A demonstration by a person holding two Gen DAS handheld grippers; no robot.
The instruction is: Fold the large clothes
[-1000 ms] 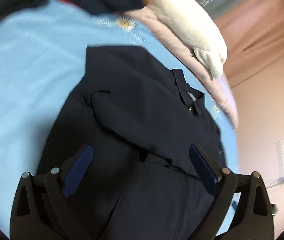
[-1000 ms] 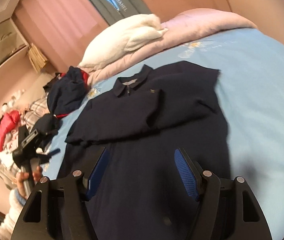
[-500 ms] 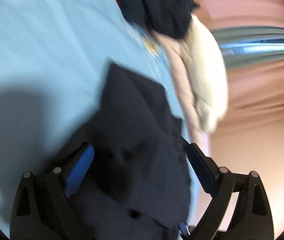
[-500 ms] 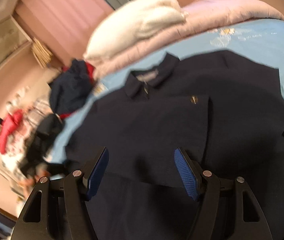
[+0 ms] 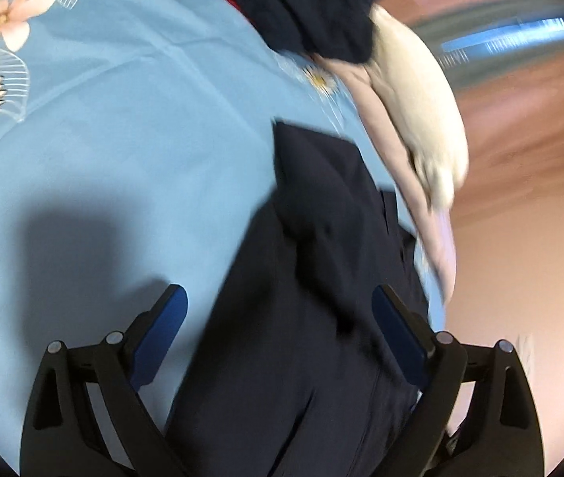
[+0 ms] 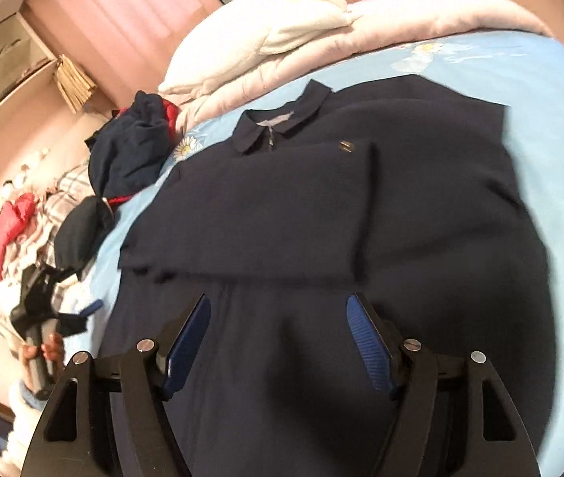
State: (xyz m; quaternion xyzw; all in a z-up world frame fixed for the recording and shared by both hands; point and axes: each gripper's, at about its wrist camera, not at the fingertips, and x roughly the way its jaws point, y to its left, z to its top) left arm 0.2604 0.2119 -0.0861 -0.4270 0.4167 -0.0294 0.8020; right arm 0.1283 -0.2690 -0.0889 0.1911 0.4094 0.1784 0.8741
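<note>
Navy fabric fills most of both views: a dark collared jacket (image 6: 321, 206) lies flat on the light blue bed sheet (image 6: 552, 91), collar toward the pillows, with one sleeve folded across its chest. The right claw (image 6: 278, 342) hovers over the jacket's lower half, blue pads spread apart and gripping nothing. The left claw (image 5: 280, 342) is likewise released, its fingers wide apart above the jacket's side edge (image 5: 321, 278), one pad over bare sheet (image 5: 123, 139). In the right wrist view the left claw (image 6: 49, 310) shows at the bed's side, held in a hand. A white pillow (image 6: 258, 35) rests on a pink quilt (image 6: 421, 16) at the head of the bed, and a heap of dark and red clothes (image 6: 130, 147) sits near the jacket's shoulder.
</note>
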